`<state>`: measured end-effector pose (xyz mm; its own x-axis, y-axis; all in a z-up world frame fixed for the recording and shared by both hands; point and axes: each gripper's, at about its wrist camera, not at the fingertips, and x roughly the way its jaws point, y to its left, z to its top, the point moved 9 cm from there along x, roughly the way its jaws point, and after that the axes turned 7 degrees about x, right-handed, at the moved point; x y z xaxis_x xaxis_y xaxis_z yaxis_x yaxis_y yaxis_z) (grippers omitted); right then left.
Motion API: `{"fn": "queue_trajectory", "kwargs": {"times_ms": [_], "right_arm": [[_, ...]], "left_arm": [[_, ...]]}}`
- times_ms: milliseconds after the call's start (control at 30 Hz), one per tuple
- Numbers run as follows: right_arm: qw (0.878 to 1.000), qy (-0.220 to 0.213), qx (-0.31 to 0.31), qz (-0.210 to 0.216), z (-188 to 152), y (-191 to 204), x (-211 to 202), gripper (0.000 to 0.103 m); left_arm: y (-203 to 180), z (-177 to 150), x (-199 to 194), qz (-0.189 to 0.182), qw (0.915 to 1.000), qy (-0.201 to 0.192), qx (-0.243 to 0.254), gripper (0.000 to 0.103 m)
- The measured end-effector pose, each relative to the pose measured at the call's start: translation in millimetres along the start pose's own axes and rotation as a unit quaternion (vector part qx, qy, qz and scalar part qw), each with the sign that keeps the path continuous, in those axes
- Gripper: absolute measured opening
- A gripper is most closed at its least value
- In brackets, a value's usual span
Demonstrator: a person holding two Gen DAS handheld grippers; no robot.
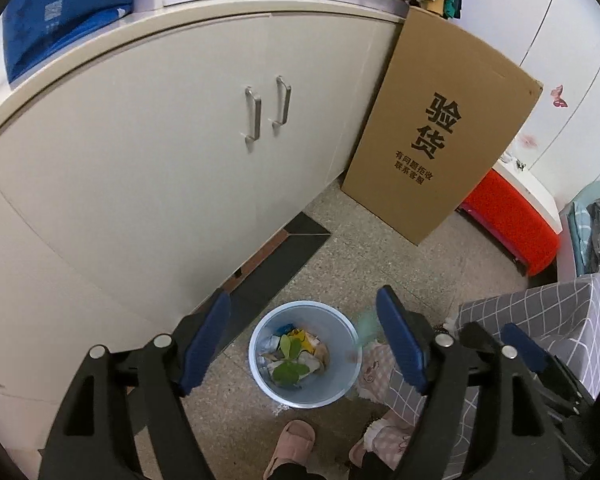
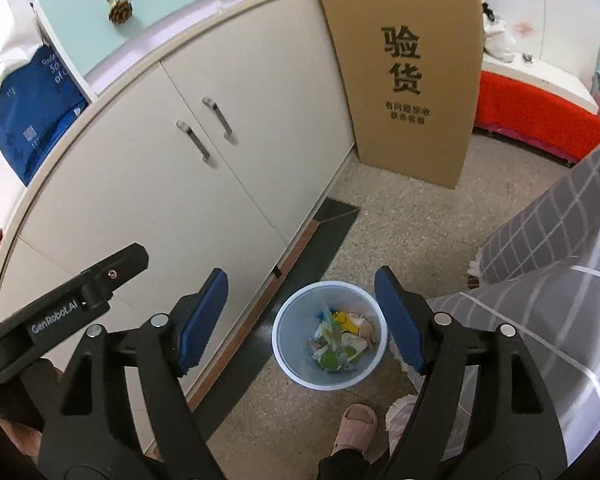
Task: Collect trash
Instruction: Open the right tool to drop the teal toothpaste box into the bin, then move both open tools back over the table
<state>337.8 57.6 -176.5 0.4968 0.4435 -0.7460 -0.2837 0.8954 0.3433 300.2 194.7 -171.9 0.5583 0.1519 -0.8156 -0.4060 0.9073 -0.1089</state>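
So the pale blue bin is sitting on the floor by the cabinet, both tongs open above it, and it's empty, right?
Not quite: the pale blue bin is not empty. The right wrist view shows wrappers and green leaves inside. The rest holds: it stands on the floor by the cabinet, left tongs and right tongs open above it.

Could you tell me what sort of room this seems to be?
Probably a bedroom or living space in a home: a low cabinet with paired handles, a grey checked bedcover at the right, and a small bin of trash on the speckled floor.

Soft even light, sharp centre, fisheye-warped dark edges
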Motion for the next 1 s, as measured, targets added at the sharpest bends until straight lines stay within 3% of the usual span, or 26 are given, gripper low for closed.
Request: {"fn": "queue_trajectory", "kwargs": {"times_ms": [167, 400, 700, 1000], "right_arm": [[0.999, -0.035, 0.009, 0.0, 6.7, -12.9, -52.2, 0.075], [0.996, -0.092, 0.017, -0.007, 6.5, -47.4, -143.2, 0.076], [0.988, -0.143, 0.059, -0.013, -12.4, -127.0, -238.9, 0.077], [0.981, -0.169, 0.099, -0.012, -31.5, -186.1, -287.9, 0.077]], "left_arm": [[-11.7, 5.5, -28.3, -0.013, 0.9997, -0.021, 0.003, 0.074], [-73.5, 2.5, -95.6, -0.047, 0.9956, -0.068, 0.045, 0.076], [-188.2, -33.2, -178.7, -0.075, 0.9796, -0.127, 0.137, 0.078], [-270.2, -70.2, -220.7, -0.092, 0.964, -0.148, 0.201, 0.08]]}}
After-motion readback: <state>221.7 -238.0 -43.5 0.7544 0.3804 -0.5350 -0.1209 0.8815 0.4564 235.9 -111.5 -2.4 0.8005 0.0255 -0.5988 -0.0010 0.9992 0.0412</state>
